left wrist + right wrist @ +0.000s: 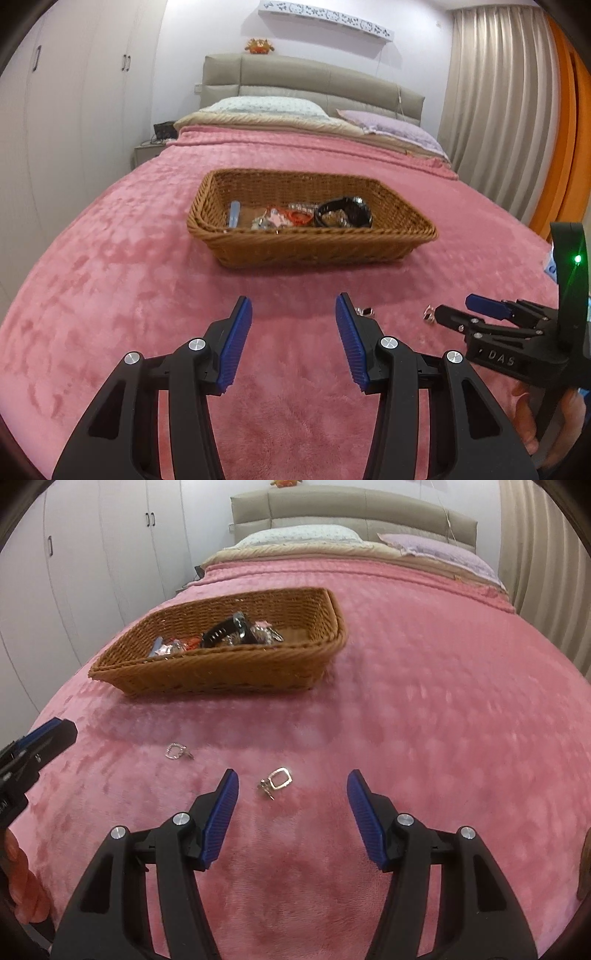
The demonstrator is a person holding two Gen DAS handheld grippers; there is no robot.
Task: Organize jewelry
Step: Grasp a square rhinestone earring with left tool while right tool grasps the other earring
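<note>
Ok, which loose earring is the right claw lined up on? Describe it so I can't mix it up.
Start at the wicker basket on the pink blanket, then come toward the camera. The earring lies just ahead of the open right claw. Its twin lies farther left, nearer the left claw.

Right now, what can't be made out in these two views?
- Small pieces in the wicker basket: both views, heaped, blurred, partly behind its near wall; only the black watch reads.
- Left earring: left wrist view, mostly behind the left gripper finger.
- Right earring: left wrist view, partly behind the right gripper.
</note>
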